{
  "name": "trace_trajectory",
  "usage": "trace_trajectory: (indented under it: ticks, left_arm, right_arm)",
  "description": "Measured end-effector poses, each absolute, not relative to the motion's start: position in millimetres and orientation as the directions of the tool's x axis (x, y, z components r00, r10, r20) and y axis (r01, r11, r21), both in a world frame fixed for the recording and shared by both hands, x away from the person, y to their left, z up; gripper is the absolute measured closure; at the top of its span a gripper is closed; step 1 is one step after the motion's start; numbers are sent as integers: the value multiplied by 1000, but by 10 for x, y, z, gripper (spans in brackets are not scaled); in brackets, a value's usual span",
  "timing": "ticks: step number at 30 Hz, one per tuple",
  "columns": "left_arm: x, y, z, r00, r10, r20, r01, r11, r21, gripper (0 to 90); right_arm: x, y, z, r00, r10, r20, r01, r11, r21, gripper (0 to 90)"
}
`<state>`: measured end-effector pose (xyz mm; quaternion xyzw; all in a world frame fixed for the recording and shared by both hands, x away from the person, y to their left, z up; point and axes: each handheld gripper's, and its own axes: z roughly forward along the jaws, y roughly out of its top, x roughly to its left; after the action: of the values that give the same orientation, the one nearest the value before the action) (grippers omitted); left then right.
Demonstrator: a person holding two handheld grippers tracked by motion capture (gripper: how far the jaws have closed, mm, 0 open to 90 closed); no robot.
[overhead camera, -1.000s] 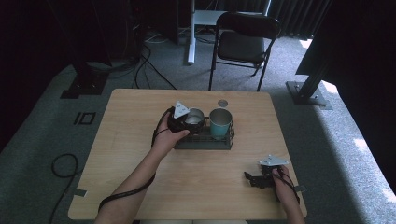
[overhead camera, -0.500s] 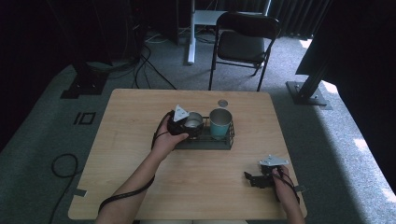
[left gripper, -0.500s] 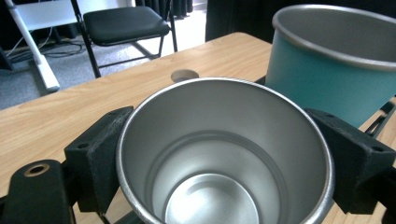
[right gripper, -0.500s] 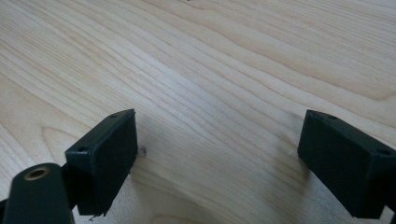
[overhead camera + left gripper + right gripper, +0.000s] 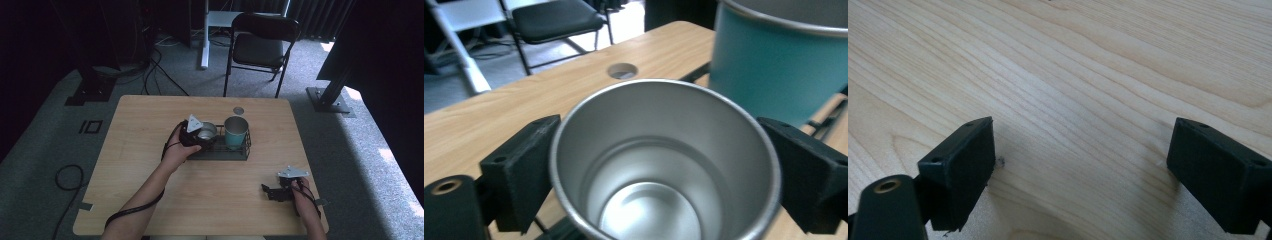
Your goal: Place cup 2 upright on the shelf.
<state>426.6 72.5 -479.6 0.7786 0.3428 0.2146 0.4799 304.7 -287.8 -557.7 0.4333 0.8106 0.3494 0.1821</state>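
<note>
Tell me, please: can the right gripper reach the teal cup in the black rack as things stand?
Probably yes. The right gripper rests open on the table, with bare wood between it and the teal cup. The left gripper is at the steel cup on the far side.

— What stood beyond the bench (image 5: 150, 200) on the far side?

— A black folding chair (image 5: 260, 47) on the grey carpet (image 5: 360, 150), with a white post (image 5: 205, 35) rising just to its left.

— Anything on the carpet at the left?

— Dark cables (image 5: 155, 65) trailed near a black base plate (image 5: 90, 92), and one cable lay in a loop (image 5: 67, 177) beside the bench's left edge.

— And at the right?

— A dark slanted column (image 5: 345, 60) stood on a bolted foot plate (image 5: 327, 100). Patches of light (image 5: 387, 155) lay on the carpet there.

— The bench itself?

— Pale wood grain, with a round hole (image 5: 238, 110) near its far edge.
</note>
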Motion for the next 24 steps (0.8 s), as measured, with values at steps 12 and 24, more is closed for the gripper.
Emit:
trace_trajectory:
  ticks: [12, 24]
  left_arm:
    - [4166, 845, -4656, 661, 750, 8, 322, -293, 900, 24]
    - [4034, 1039, -4520, 645, 764, -5, 332, -275, 902, 24]
  right_arm:
    - [3046, -2877, -5576, -558, 830, 7, 575, 381, 724, 116]
    - [3046, -2876, -5576, -558, 830, 7, 575, 381, 724, 116]
